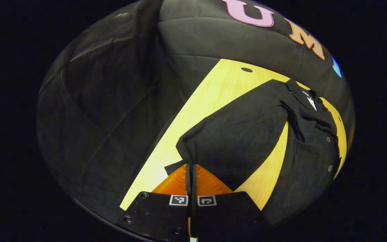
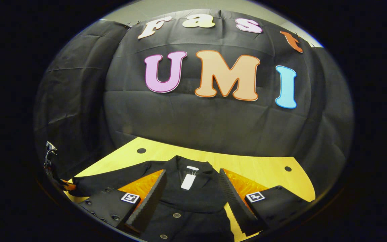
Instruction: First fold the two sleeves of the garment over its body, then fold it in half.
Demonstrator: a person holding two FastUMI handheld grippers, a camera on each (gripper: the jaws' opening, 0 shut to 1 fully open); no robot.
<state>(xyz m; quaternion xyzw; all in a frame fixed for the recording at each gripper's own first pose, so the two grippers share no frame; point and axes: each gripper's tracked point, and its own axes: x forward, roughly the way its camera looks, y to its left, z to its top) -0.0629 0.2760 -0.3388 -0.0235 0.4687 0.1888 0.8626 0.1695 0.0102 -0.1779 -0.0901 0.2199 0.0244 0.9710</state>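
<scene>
Left gripper view first: left gripper (image 1: 191, 181) pinched tight, orange fingers (image 1: 173, 183) closed to a sliver with a fold of black fabric caught between them. That's the end of the sleeve (image 1: 237, 141) of a black jacket (image 1: 314, 151), lifted off the light wooden table (image 1: 213, 97) and stretched from the fingertips up toward the collar. Dark, slightly textured cloth, wide at the gripped end. Off to the right, body of the jacket lying flat on the table, a couple of round buttons (image 1: 330, 167) down the front, white tag (image 1: 311, 102) at the neck. Small dark hole (image 1: 246, 70) in the tabletop near the far edge.

Right gripper view: right gripper (image 2: 190, 196) spread wide open, holding nothing, black ribbed pads (image 2: 149, 198) either side of the collar (image 2: 193, 171). Jacket right below, neck pointing at the booth wall, white tag (image 2: 188, 181) hanging inside, buttons (image 2: 176, 215) down the front. One sleeve reaching off left. Far left, other gripper (image 2: 54, 171) at the table edge.
</scene>
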